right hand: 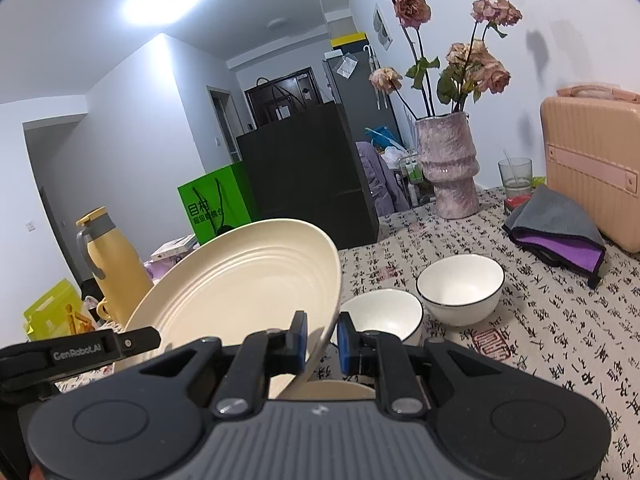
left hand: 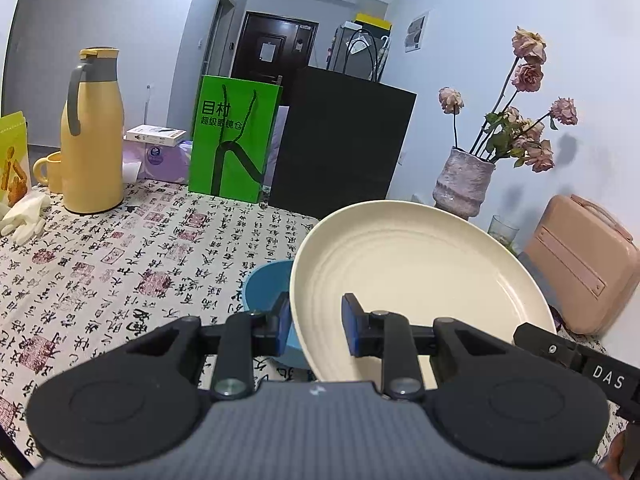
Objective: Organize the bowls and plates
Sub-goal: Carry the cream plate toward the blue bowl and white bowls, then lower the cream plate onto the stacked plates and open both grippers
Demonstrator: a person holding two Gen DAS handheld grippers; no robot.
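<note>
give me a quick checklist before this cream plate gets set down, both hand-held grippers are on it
1. Left hand-held gripper on the cream plate rim: ok, the rim sits between its blue pads.
2. Right hand-held gripper on the opposite rim: ok, pads pinch the edge.
3. Plate level: not ok, it is tilted in both views.
4. Blue bowl by the plate's left edge: cannot tell whether they touch.
5. Two white bowls to the right: ok, apart from the plate.
6. Second cream plate underneath as landing spot: cannot tell, mostly hidden.
</note>
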